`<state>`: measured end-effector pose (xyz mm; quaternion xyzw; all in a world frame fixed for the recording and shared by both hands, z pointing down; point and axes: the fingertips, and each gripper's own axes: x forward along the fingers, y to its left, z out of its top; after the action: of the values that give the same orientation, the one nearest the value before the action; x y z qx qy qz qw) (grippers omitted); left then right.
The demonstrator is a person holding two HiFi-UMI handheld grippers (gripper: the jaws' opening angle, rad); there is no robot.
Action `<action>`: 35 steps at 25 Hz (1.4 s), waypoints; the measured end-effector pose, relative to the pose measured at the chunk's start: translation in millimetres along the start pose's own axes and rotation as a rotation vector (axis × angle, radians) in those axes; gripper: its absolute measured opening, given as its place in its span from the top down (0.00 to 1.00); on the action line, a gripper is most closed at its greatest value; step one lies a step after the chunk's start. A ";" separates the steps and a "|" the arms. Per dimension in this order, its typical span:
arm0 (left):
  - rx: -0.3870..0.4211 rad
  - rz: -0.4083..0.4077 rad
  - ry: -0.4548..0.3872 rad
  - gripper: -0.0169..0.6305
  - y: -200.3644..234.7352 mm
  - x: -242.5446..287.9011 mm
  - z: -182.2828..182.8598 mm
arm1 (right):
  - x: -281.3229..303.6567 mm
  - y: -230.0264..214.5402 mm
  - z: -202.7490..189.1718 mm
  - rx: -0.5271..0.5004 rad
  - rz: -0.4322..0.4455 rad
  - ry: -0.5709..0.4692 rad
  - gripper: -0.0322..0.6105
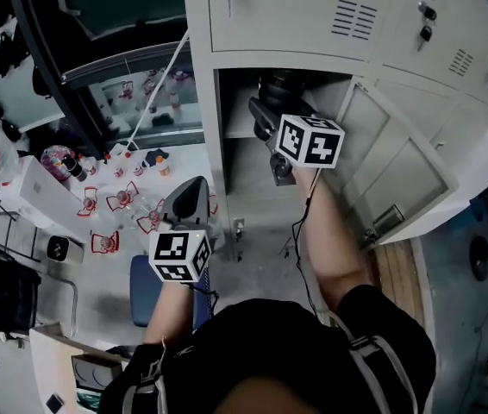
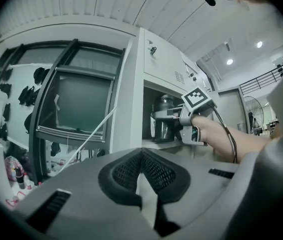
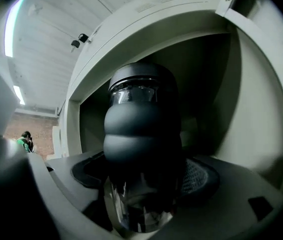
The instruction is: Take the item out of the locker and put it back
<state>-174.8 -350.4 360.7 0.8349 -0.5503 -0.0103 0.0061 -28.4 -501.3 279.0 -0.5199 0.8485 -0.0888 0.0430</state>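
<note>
The item is a dark bottle (image 3: pixel 141 109) with a black grip sleeve and a clear body. It stands upright between the jaws of my right gripper (image 3: pixel 144 174), which is shut on it inside the open locker compartment (image 1: pixel 242 115). From the head view the bottle (image 1: pixel 280 84) shows just past the right gripper (image 1: pixel 265 117), at the level of the inner shelf. Whether the bottle rests on that shelf I cannot tell. My left gripper (image 1: pixel 194 190) hangs lower, left of the locker, with its jaws shut (image 2: pixel 141 159) and nothing between them. The left gripper view also catches the bottle (image 2: pixel 162 118).
The locker door (image 1: pixel 403 175) stands swung open to the right. Shut lockers (image 1: pixel 278 11) sit above. On the left, a white table (image 1: pixel 97 222) carries small bottles and red items, with a white box (image 1: pixel 33 198) and a blue seat (image 1: pixel 145 290) nearby.
</note>
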 end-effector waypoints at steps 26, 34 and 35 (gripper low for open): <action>-0.001 -0.160 0.022 0.95 -69.0 14.2 -12.8 | -152.2 3.9 -85.2 -0.147 -0.086 -0.049 0.30; 0.003 -0.170 0.028 0.95 -74.2 6.5 -13.8 | -163.2 3.7 -122.7 -0.131 -0.090 0.008 0.30; 0.003 -0.170 0.028 0.95 -73.8 5.4 -13.5 | -164.1 2.8 -125.3 -0.131 -0.097 0.010 0.30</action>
<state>-104.6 -326.3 372.5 0.8786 -0.4774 0.0017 0.0117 23.2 -340.7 398.1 -0.5617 0.8265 -0.0379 0.0003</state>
